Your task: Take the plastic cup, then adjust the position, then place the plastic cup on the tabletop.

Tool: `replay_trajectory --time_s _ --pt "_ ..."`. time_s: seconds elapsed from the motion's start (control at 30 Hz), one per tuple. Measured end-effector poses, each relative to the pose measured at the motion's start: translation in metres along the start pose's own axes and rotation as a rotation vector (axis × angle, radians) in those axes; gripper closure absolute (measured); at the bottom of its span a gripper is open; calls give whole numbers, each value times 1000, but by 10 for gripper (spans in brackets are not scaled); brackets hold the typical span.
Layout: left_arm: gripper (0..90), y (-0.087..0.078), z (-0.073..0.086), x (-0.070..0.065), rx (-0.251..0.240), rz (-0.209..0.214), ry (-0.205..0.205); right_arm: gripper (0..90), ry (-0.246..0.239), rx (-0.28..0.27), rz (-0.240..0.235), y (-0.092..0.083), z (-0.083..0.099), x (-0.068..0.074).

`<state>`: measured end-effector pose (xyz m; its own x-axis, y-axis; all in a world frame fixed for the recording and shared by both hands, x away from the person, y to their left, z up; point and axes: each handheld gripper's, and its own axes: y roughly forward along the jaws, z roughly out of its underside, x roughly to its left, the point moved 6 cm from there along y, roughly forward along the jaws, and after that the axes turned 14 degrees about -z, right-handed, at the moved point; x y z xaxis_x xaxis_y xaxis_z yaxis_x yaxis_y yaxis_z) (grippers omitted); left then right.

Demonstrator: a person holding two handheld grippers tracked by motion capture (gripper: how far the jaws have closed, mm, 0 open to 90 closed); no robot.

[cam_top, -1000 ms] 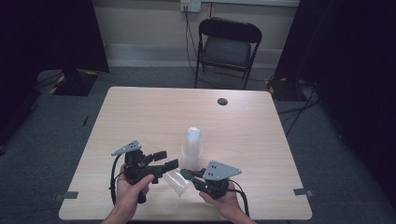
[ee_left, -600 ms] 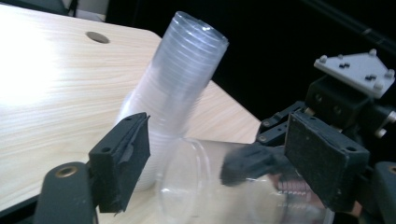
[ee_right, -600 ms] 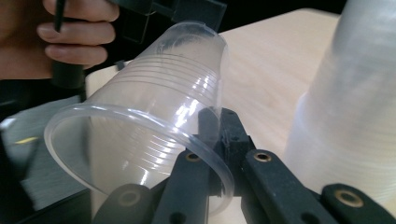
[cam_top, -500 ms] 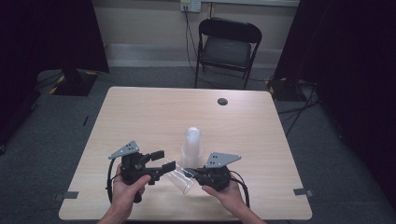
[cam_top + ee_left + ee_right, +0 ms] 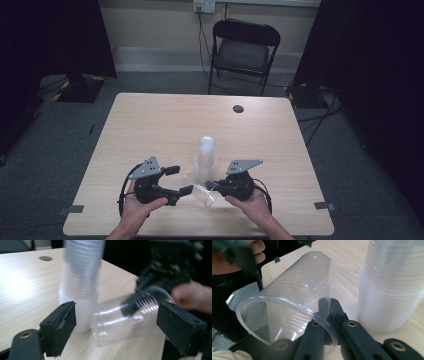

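Risk: right gripper, jaws pinched on the clear cup's thin rim, could crack it or nudge the cup stack; left gripper jaws, just reopened, stand apart around it.

1. Clear, see-through single cup, faint ribbed rings
2. Stack of cups, frosty translucent white
3. Table, pale wood grain
4. Chair, black
5. Gripper plates, grey

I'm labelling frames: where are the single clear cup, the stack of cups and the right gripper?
single clear cup (image 5: 294, 297), right gripper view, ribbed side wall
stack of cups (image 5: 205, 155), high view, mid-side
right gripper (image 5: 329, 315), right gripper view, between fingertips
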<state>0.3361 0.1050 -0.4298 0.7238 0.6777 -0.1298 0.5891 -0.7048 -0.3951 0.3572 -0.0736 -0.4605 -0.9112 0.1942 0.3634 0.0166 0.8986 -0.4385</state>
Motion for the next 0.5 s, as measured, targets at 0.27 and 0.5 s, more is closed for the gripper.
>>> replay_trajectory --time_s 0.27,0.5 --pt "175 4 8 -8 46 2 128 900 21 47 -21 0 0 -2" --pt "154 7 8 -12 30 16 230 900 36 56 -58 -2 -2 1"
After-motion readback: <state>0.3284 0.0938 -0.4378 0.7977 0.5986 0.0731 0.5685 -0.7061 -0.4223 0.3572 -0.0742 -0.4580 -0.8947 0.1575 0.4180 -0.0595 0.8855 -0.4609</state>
